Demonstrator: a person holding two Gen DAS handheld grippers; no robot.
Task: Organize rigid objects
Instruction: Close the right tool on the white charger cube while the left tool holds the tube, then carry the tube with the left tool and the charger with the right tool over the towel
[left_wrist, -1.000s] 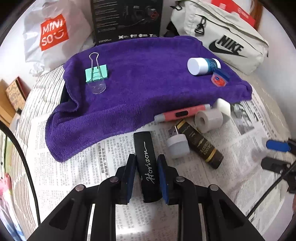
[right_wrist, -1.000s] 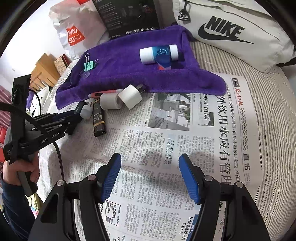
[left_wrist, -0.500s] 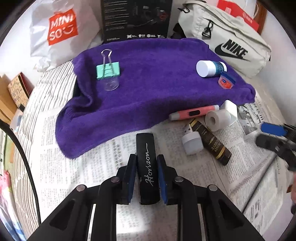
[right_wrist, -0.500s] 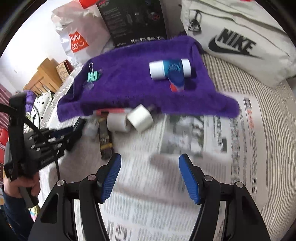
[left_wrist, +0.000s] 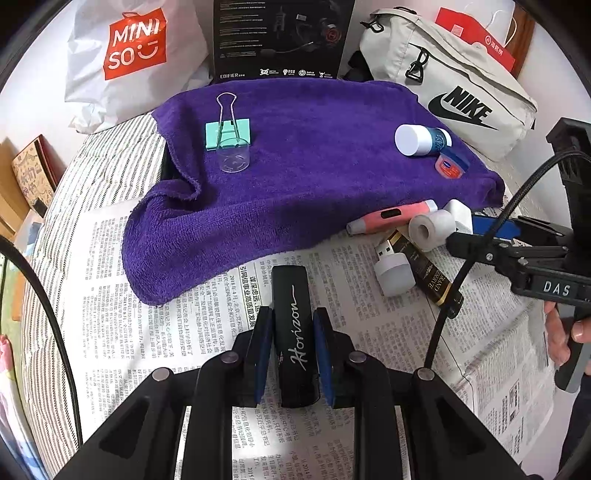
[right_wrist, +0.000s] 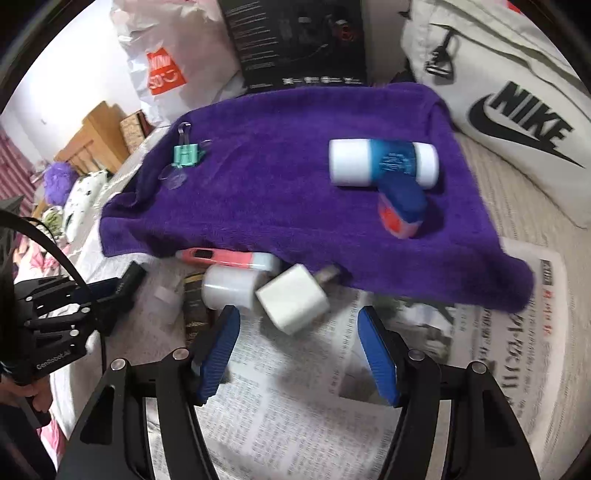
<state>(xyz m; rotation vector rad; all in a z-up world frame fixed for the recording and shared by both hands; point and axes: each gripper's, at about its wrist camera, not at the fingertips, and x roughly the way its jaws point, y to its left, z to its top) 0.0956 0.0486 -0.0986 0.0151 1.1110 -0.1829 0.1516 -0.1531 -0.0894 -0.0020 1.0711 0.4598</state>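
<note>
The left hand-held gripper (left_wrist: 291, 350) is clenched on the black rectangular "Horizon" case (left_wrist: 294, 332), just in front of the purple towel (left_wrist: 295, 177), so it should lift straight while the released right hand-held gripper (right_wrist: 301, 354) centres around the white cube charger (right_wrist: 291, 301).

Black claw (right_wrist: 299, 347), blue pads (right_wrist: 218, 349)

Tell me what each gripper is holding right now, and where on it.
The left gripper is shut on the black Horizon case, pads clamping its long sides near the near end. The right gripper is open, holding nothing.
</note>
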